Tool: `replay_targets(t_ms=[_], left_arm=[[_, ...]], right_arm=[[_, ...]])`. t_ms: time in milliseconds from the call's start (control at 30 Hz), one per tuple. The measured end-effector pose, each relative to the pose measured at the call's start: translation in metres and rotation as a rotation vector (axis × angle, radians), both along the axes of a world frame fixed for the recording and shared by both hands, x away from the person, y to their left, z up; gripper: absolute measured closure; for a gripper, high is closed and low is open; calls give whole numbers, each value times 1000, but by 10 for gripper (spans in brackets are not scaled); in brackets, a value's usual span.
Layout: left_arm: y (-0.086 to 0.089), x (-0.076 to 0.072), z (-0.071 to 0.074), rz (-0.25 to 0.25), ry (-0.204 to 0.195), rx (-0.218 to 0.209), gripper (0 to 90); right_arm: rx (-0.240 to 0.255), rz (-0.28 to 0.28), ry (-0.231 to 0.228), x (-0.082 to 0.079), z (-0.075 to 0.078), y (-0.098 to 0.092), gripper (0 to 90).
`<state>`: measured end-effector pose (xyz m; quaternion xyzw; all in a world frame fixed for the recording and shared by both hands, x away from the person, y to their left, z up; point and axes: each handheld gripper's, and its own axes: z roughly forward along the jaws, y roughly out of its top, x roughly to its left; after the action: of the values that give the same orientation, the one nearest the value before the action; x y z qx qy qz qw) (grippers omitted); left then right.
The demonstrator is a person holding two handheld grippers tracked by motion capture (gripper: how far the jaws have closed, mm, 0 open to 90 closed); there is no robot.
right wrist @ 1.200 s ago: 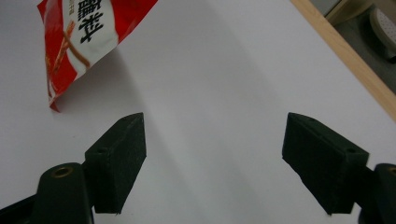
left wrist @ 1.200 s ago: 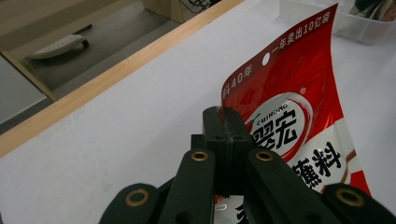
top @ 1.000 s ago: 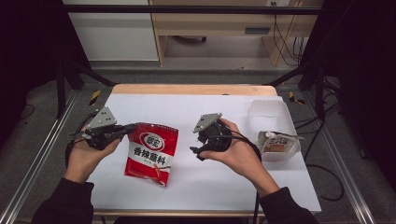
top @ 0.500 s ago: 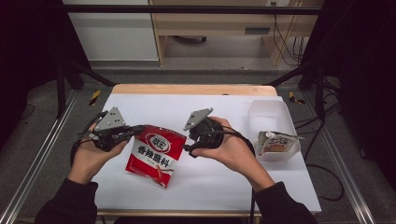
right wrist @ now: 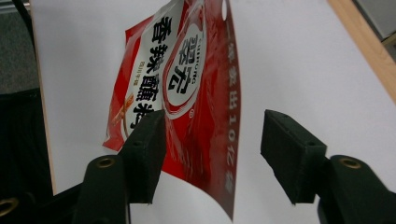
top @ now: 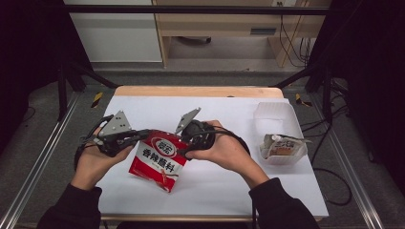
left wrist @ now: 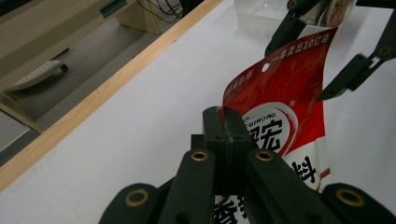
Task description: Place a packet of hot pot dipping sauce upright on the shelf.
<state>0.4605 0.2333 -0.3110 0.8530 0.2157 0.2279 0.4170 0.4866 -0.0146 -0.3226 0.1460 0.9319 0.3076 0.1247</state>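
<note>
Two grippers meet at one red seasoning pouch in the high view: the left gripper holds the pouch's upper left corner, the right gripper sits at its upper right corner, and the pouch hangs tilted between them with its lower end on the white table. At the table's right side stands a clear plastic tub; its near end holds a small wrapped packet (label too small to read), while its far end shows only bare wall. Left gripper view: the jaws are pressed together on the pouch's edge, clamping the film; the pouch rises beyond them, and the right gripper stands past its top edge with its jaws on either side of that edge. Right gripper view: the jaws have just been closing and stand apart, the pouch's top edge passing between them; the left-hand pad lies against or just beside the film, the other pad clear of it.
</note>
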Motion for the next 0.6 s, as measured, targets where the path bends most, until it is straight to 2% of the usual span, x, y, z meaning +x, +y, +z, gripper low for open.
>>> replay_targets(t_ms=[100, 167, 333, 433, 600], left_arm=[[0, -1, 1, -4, -4, -2, 900], [0, -3, 1, -5, -6, 2, 900], [3, -5, 1, -2, -5, 0, 900], [6, -5, 1, -3, -2, -14, 900], [12, -6, -1, -3, 11, -28, 900]], right_arm=[[-22, 13, 21, 2, -5, 8, 487], [-31, 23, 27, 3, -9, 13, 599], [-41, 42, 58, 5, -11, 19, 744], [-31, 29, 63, 5, -10, 19, 890], [-25, 26, 68, 6, -7, 18, 895]])
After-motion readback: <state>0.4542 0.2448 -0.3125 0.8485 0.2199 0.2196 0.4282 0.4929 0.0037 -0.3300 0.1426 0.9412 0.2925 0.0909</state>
